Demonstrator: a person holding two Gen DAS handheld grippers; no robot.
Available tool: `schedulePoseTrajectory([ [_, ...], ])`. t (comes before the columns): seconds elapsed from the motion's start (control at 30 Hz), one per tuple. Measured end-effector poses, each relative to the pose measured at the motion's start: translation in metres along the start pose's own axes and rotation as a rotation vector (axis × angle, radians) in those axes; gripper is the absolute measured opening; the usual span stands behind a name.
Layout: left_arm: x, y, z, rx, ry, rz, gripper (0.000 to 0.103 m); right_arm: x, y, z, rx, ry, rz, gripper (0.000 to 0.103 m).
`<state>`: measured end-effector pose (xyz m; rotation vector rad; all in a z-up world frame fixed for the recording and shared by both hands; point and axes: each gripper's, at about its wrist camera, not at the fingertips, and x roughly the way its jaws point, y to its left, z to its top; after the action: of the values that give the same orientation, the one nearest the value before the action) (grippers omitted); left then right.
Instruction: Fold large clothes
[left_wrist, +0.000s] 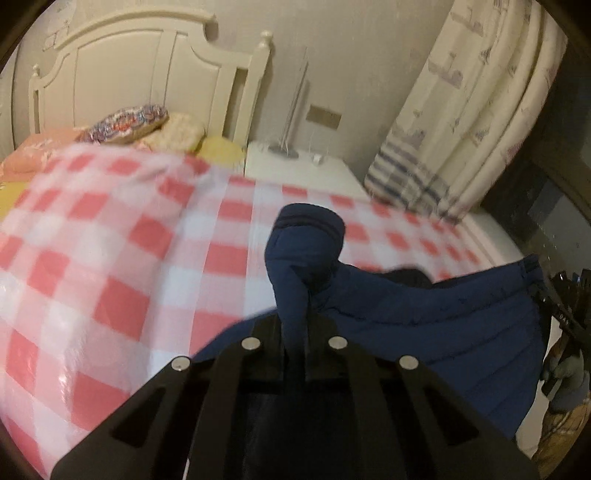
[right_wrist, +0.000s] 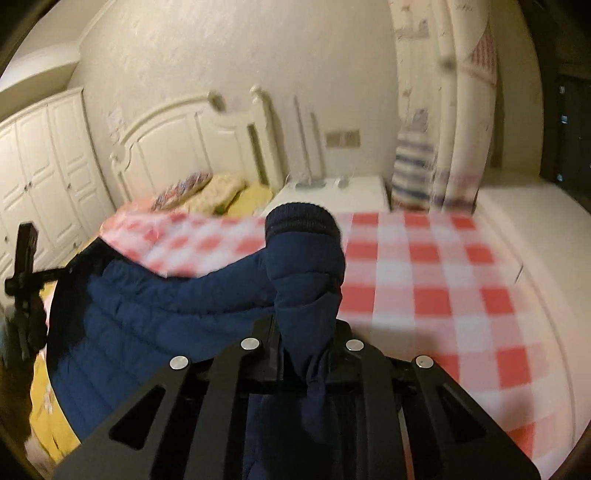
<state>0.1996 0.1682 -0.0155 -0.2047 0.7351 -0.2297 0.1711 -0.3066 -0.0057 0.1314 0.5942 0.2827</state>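
A navy blue puffer jacket (left_wrist: 424, 325) hangs stretched between both grippers above the bed. My left gripper (left_wrist: 295, 332) is shut on one sleeve, whose ribbed cuff (left_wrist: 310, 221) sticks up past the jaws. My right gripper (right_wrist: 306, 354) is shut on the other sleeve, with its cuff (right_wrist: 301, 219) standing above the jaws. The jacket body (right_wrist: 147, 314) sags to the left in the right wrist view. The right gripper shows at the right edge of the left wrist view (left_wrist: 569, 306), and the left gripper at the left edge of the right wrist view (right_wrist: 26, 273).
A red and white checked cover (left_wrist: 110, 258) lies over the bed (right_wrist: 424, 295). Pillows (left_wrist: 147, 125) rest against the white headboard (left_wrist: 129, 70). A white nightstand (left_wrist: 299, 166) with a lamp stands beside it, curtains (left_wrist: 461, 110) at right, white wardrobes (right_wrist: 44, 173) at far left.
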Motion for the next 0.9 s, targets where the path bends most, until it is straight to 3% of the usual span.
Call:
schedulePoseTrajectory([
  [0.13, 0.033, -0.005, 0.029, -0.009, 0.044, 0.091, 0.006, 0.034, -0.011, 0.020, 0.057, 0.031, -0.053, 0.017],
  [0.23, 0.080, 0.008, 0.021, -0.022, 0.126, 0.162, 0.007, 0.085, -0.031, 0.004, 0.121, 0.138, -0.103, 0.017],
  [0.33, 0.123, 0.031, -0.010, -0.056, 0.229, 0.200, 0.019, 0.132, -0.056, -0.036, 0.216, 0.263, -0.093, 0.021],
  [0.43, 0.116, 0.039, -0.012, -0.089, 0.200, 0.219, 0.029, 0.128, -0.071, -0.039, 0.296, 0.250, -0.056, 0.024],
  [0.5, 0.105, 0.037, -0.007, -0.064, 0.153, 0.319, 0.055, 0.123, -0.071, -0.032, 0.283, 0.272, -0.081, 0.035],
  [0.57, 0.077, 0.025, 0.001, -0.047, 0.006, 0.431, 0.073, 0.109, -0.065, -0.021, 0.261, 0.232, -0.110, 0.063],
  [0.6, 0.063, 0.017, 0.005, -0.041, -0.063, 0.439, 0.079, 0.098, -0.057, -0.013, 0.242, 0.187, -0.123, 0.076],
  [0.63, 0.051, 0.004, 0.010, -0.024, -0.123, 0.434, 0.082, 0.090, -0.050, -0.008, 0.225, 0.150, -0.131, 0.098],
  [0.73, 0.044, -0.043, 0.024, 0.083, -0.155, 0.390, 0.093, 0.079, -0.007, 0.016, 0.100, 0.077, -0.097, 0.095],
  [0.83, 0.070, -0.091, 0.031, 0.209, -0.070, 0.337, 0.095, 0.097, 0.055, 0.025, -0.116, 0.121, -0.114, 0.076],
  [0.9, 0.094, -0.110, 0.029, 0.246, -0.016, 0.336, 0.095, 0.121, 0.086, 0.023, -0.186, 0.178, -0.098, 0.068],
])
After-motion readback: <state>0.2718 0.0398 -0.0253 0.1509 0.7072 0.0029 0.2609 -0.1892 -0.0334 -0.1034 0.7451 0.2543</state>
